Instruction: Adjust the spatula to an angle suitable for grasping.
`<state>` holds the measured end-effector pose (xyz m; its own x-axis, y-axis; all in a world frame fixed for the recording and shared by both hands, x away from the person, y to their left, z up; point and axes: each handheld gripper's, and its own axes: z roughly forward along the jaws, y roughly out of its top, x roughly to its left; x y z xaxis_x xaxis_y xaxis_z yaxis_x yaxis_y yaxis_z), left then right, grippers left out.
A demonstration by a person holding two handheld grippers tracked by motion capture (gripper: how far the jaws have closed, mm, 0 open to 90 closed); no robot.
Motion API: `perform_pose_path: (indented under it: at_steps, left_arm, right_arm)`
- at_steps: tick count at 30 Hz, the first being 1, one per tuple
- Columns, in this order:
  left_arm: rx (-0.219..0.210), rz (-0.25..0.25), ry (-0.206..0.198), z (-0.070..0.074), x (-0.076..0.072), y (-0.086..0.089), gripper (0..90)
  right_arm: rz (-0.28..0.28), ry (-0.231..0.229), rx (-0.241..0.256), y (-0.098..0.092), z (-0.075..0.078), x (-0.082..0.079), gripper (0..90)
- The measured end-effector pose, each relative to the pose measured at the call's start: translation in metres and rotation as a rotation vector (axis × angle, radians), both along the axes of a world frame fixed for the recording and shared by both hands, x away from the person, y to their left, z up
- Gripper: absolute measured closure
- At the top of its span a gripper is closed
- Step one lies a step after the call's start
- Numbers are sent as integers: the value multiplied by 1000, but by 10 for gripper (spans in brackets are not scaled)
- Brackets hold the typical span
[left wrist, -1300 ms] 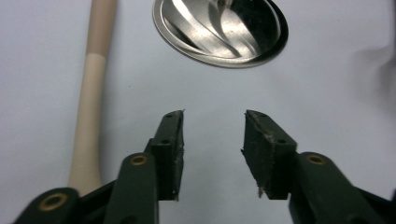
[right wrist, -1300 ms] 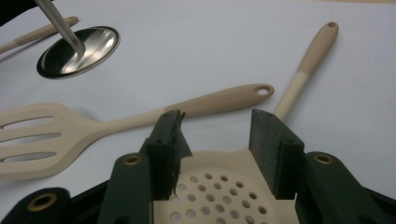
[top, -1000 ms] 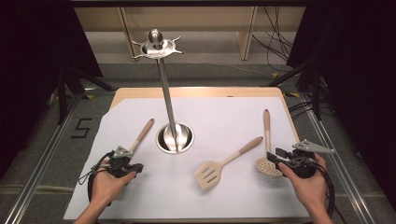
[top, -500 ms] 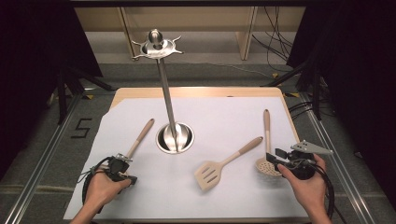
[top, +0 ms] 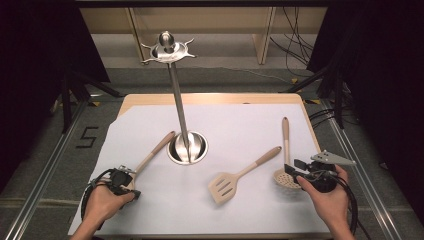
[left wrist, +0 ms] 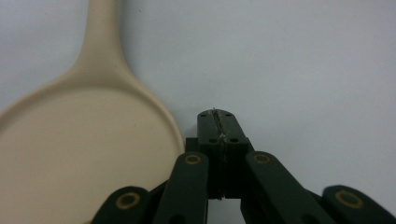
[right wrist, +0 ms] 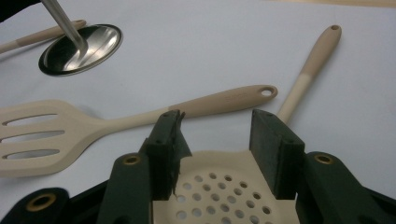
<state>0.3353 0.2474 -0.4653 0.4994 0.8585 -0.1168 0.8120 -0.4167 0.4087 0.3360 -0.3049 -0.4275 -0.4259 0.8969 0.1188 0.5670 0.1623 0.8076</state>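
A: Left gripper: jaws pressed together, holding nothing, just beside the spoon, which lies on the surface at the rack's 8 o'clock.

B: Right gripper: jaws wide, straddling the skimmer head without gripping it, at the rack's 4 o'clock. The spatula lies between skimmer and rack.

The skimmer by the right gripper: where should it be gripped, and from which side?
Probably at the bowl's near rim, coming from the person's side. The skimmer lies flat, with its perforated bowl nearest the right gripper and its handle pointing away up the table. The open jaws already straddle that rim, so closing there looks simplest; the thin handle lies farther off.
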Motion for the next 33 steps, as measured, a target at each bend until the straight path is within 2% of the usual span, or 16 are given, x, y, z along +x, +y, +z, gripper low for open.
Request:
perform_pose_path:
  at_steps: [3,4,5,8,10,11,12,14,17,21,22,25,27,30,31,33]
  left_arm:
    - [-21,-12,-86,7,4,-2,715]
    - [-17,-9,-124,10,8,-2,641]
    - [7,-16,-153,13,13,-1,591]
    - [49,-25,-169,17,26,2,520]
    - [78,-15,-132,19,50,7,503]
    - [96,-11,-114,17,58,9,497]
    - [96,-11,-114,17,58,9,493]
    - [138,-24,-52,16,81,14,491]
    - [120,-32,-14,14,95,12,492]
    - [104,-24,-4,13,104,6,503]
    - [113,-42,12,12,109,3,506]
    - [92,1,36,6,109,-3,513]
    - [132,-56,54,3,113,-6,521]
    - [138,-47,74,3,111,-9,541]
    - [165,-76,70,4,112,-9,541]
    - [181,-62,82,3,110,-11,578]
  right_arm:
    - [3,4,5,0,1,0,543]
    - [28,16,36,0,0,0,543]
    - [20,11,19,0,0,1,543]
    - [-10,20,54,2,0,-1,541]
    - [3,-6,27,-1,1,0,540]
    - [10,5,55,1,0,0,540]
    - [9,0,53,0,0,0,540]
    - [2,-6,28,-1,1,0,540]
    - [2,-5,29,-1,0,1,540]
    - [3,-3,30,-1,0,1,540]
    - [-10,29,74,3,0,-1,540]
    - [5,12,42,0,1,0,540]
    - [7,-3,34,-1,1,0,540]
    - [3,-3,29,-1,0,0,540]
    - [6,-2,32,-1,0,1,540]
    - [5,19,43,0,-1,1,539]
